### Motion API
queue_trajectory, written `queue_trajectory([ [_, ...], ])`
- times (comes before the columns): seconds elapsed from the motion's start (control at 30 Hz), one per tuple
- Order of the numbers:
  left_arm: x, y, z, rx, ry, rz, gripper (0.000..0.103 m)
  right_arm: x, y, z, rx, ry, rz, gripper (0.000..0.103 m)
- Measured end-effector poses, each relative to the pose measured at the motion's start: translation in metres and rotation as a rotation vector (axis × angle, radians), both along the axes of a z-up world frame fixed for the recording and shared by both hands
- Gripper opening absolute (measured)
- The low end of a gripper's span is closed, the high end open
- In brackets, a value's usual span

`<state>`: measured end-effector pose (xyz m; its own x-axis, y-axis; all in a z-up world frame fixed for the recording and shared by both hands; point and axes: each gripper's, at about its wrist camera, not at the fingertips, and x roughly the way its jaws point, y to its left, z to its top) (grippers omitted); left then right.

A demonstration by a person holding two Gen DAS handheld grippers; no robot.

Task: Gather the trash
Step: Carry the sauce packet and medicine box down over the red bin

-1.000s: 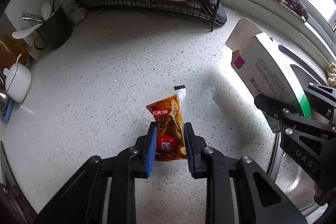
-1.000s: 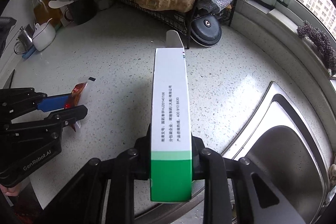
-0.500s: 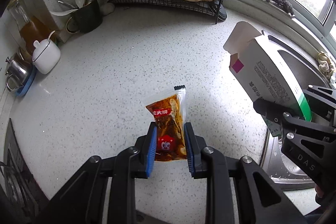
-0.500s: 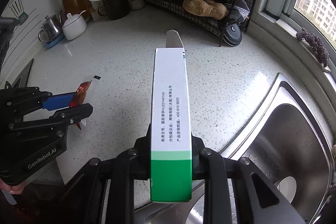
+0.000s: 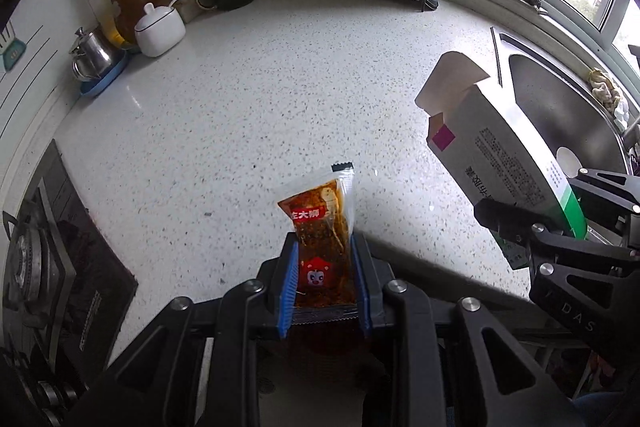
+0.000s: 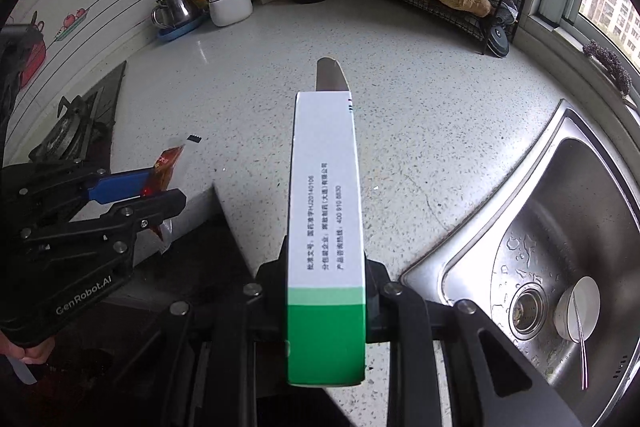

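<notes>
Sink's white bowl (image 6: 578, 309): right wrist view only

Two black handheld grippers of angular, cut-out linkage arms, joined by round silver screws. The left gripper (image 5: 325, 281) carries bright blue ribbed pads (image 5: 289, 287) on its fingers and white "GenRobot.AI" lettering on its side; the right gripper (image 6: 326, 291) shows the letters "DAS" on its body. A hand (image 6: 34, 351) grips the left handle
</notes>
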<state>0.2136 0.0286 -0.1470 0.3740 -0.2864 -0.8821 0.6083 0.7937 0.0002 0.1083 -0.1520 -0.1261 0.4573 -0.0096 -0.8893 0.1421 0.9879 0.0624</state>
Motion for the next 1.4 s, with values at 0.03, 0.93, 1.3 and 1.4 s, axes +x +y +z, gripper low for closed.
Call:
queue_trajectory([
  [0.03, -0.006, 0.009, -0.001, 0.0, 0.002, 0.01, 0.023, -0.005, 0.007, 0.0, 0.0, 0.001, 0.008, 0.022],
  [0.93, -0.122, 0.114, -0.118, 0.033, 0.199, 0.245, 0.023, -0.077, 0.108, -0.099, 0.019, 0.189, 0.244, 0.022],
  [1.3, -0.113, 0.099, -0.24, 0.018, 0.231, 0.29, 0.023, -0.065, 0.093, -0.219, 0.003, 0.228, 0.248, 0.022],
  [1.4, -0.103, 0.09, -0.275, 0.003, 0.25, 0.29, 0.023, -0.058, 0.091, -0.256, 0.011, 0.24, 0.242, 0.022],
])
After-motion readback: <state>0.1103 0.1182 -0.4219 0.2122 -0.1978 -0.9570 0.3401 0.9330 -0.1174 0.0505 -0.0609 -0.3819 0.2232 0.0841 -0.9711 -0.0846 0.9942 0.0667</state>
